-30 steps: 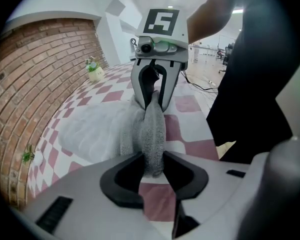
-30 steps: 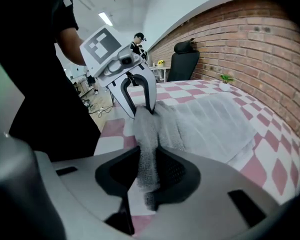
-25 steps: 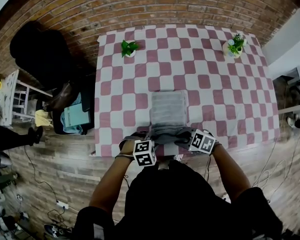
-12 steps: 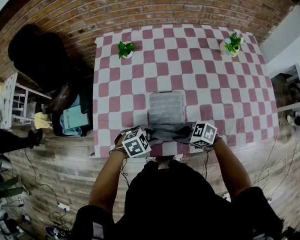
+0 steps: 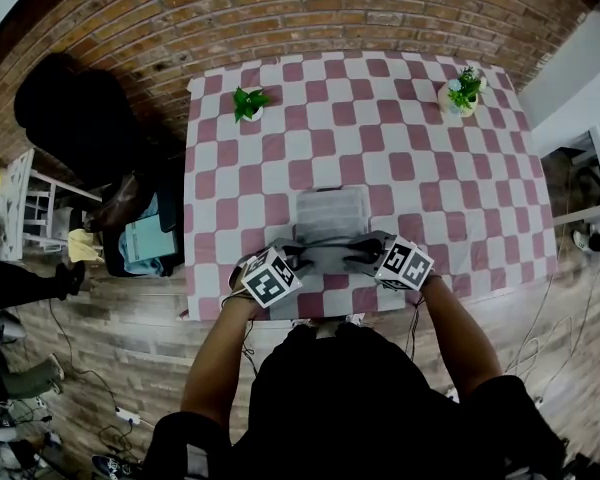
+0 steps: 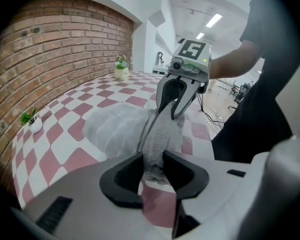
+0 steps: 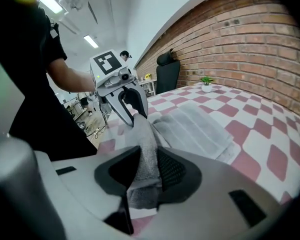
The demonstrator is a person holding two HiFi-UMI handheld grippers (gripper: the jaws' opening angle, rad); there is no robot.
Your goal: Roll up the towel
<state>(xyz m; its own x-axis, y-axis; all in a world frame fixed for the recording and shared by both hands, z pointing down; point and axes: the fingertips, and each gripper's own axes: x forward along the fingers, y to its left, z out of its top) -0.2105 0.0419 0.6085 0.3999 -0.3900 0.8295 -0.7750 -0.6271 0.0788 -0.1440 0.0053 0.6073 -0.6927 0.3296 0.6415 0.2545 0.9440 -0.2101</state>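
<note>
Grey towel (image 5: 331, 216) at table's (image 5: 430, 163) near edge, centre. Near hem raised, stretched crosswise between left gripper (image 6: 152, 165) and right gripper (image 7: 146, 170), each clamped on one end. Flat remainder extends toward far edge.

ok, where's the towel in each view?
Head view: towel, lower centre of the table, near edge pinched by left gripper and right gripper.
Left gripper view: centre, flat part left of the pinched strip.
Right gripper view: centre-right, edge in the jaws.
Shared landmark: potted plant, table's far-left corner in head view.
</note>
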